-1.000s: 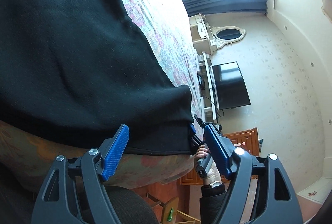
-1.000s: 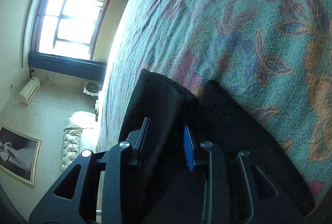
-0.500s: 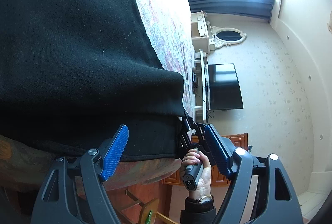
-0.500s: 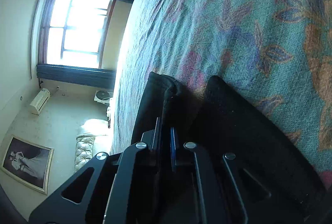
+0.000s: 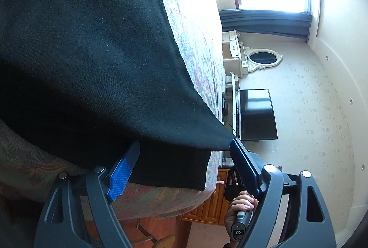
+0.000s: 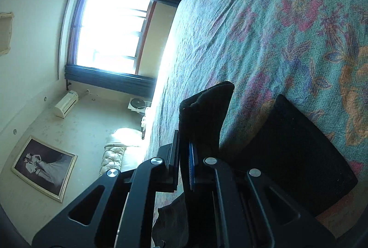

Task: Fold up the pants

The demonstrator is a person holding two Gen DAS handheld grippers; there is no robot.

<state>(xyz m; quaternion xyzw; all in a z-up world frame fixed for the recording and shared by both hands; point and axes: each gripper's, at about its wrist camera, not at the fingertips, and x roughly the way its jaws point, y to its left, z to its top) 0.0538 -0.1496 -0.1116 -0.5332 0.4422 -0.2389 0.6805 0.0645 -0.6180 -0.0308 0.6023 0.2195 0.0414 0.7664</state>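
Observation:
Black pants (image 5: 92,52) lie on a floral bedspread (image 5: 197,41) by the bed's edge. My left gripper (image 5: 184,143) has its jaws opening. The pants' lower edge lies between its blue pads (image 5: 124,169), which do not press on it. In the right wrist view my right gripper (image 6: 184,156) is shut on a corner of the pants (image 6: 207,110) and holds it raised off the bedspread (image 6: 276,18). More of the pants (image 6: 299,156) lies flat to the right. A hand (image 5: 241,204) holding the right gripper's handle shows below the lifted corner.
Beyond the bed stand a dark television (image 5: 255,114), a white dresser with an oval mirror (image 5: 262,58) and a wooden cabinet (image 5: 207,209). The right wrist view shows a bright window (image 6: 115,27), a tufted sofa (image 6: 119,151) and a framed picture (image 6: 43,167).
My right gripper closed on the pants' corner and raised it off the bedspread. In the left wrist view that corner now stretches up to a point, and the left pads stand slightly wider.

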